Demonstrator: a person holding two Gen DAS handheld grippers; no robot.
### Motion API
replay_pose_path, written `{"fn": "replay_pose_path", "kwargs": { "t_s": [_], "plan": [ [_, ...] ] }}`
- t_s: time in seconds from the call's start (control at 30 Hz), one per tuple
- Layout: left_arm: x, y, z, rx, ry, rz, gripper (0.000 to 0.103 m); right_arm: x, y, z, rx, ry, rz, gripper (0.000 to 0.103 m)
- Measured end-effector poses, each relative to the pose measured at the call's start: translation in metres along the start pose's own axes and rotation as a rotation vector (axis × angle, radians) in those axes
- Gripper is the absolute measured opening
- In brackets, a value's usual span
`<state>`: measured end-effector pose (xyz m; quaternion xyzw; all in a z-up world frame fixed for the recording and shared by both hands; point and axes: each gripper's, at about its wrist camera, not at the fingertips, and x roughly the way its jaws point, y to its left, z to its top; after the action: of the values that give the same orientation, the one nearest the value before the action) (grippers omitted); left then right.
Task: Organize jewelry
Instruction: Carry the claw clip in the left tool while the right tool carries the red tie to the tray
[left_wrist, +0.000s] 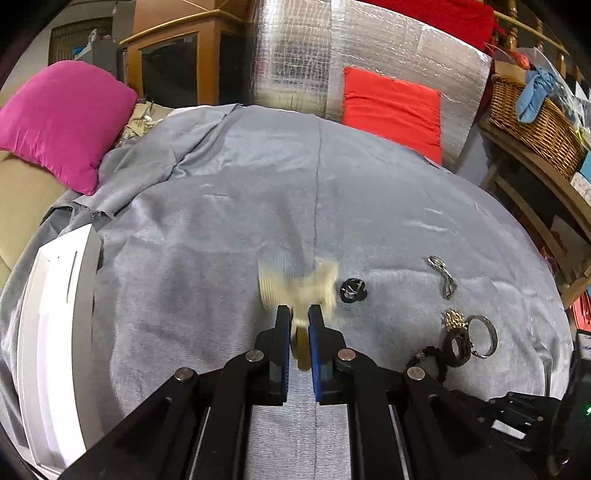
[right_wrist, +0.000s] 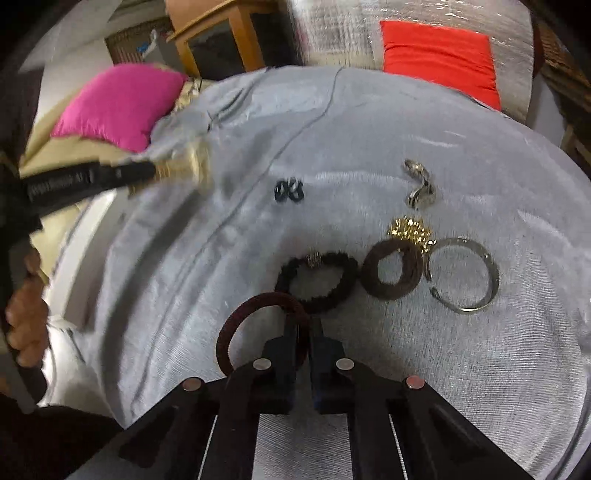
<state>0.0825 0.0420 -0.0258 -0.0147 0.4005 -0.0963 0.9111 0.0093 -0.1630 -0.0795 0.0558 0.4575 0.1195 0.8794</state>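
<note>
In the left wrist view my left gripper (left_wrist: 299, 314) is shut on a blurred cream bracelet (left_wrist: 295, 286) held over the grey cloth (left_wrist: 221, 221). In the right wrist view my right gripper (right_wrist: 304, 325) is shut on the band of a dark red ring (right_wrist: 236, 325) that lies on the cloth (right_wrist: 369, 122). Just beyond it lie a black scrunchie (right_wrist: 317, 295), a brown ring (right_wrist: 391, 291), a silver bangle (right_wrist: 491, 280), a gold cluster (right_wrist: 410, 230), a twisted silver piece (right_wrist: 419, 184) and a small black piece (right_wrist: 288, 191). My left gripper (right_wrist: 155, 171) shows at the left with the cream bracelet (right_wrist: 188, 166).
A white box (left_wrist: 55, 332) sits at the cloth's left edge. A pink cushion (left_wrist: 62, 118) lies at the far left and a red cushion (left_wrist: 391, 107) leans on silver foil at the back. A wicker basket (left_wrist: 532, 114) stands on a shelf at the right. A person's hand (right_wrist: 26, 314) shows at the left.
</note>
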Motion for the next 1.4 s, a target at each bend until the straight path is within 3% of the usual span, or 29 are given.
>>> {"fn": "replay_pose_path", "kwargs": {
  "t_s": [0.17,0.63,0.73,0.87,0.93,1.0,1.07,1.13,1.27,1.4],
  "plan": [
    [-0.004,0.014,0.002,-0.038,-0.013,0.005,0.01,-0.005,-0.001,0.006,0.042,-0.045,0.036,0.006],
    [-0.003,0.03,0.004,-0.076,0.023,-0.051,0.011,-0.001,-0.006,0.005,0.093,-0.038,0.038,0.006],
    [0.0,0.03,-0.002,-0.08,0.066,-0.056,0.014,-0.002,-0.007,0.004,0.092,-0.035,0.034,0.006],
    [0.018,0.031,-0.021,-0.118,0.183,-0.087,0.016,-0.004,-0.014,0.004,0.101,-0.031,0.027,0.006],
    [0.028,0.029,-0.028,-0.107,0.222,-0.055,0.016,-0.005,-0.017,0.003,0.103,-0.033,0.026,0.006],
    [0.036,0.03,-0.032,-0.106,0.251,-0.035,0.021,-0.007,-0.019,0.004,0.108,-0.036,0.028,0.006],
    [0.04,0.033,-0.033,-0.129,0.264,-0.042,0.042,-0.008,-0.02,0.004,0.112,-0.036,0.033,0.006],
    [0.04,0.034,-0.032,-0.144,0.256,-0.052,0.056,-0.009,-0.021,0.004,0.114,-0.037,0.033,0.006],
    [0.04,0.023,-0.026,-0.108,0.221,-0.039,0.068,-0.012,-0.023,0.004,0.12,-0.045,0.038,0.006],
    [0.057,0.013,-0.021,-0.064,0.226,0.024,0.069,-0.014,-0.025,0.003,0.127,-0.046,0.04,0.006]
  ]
}}
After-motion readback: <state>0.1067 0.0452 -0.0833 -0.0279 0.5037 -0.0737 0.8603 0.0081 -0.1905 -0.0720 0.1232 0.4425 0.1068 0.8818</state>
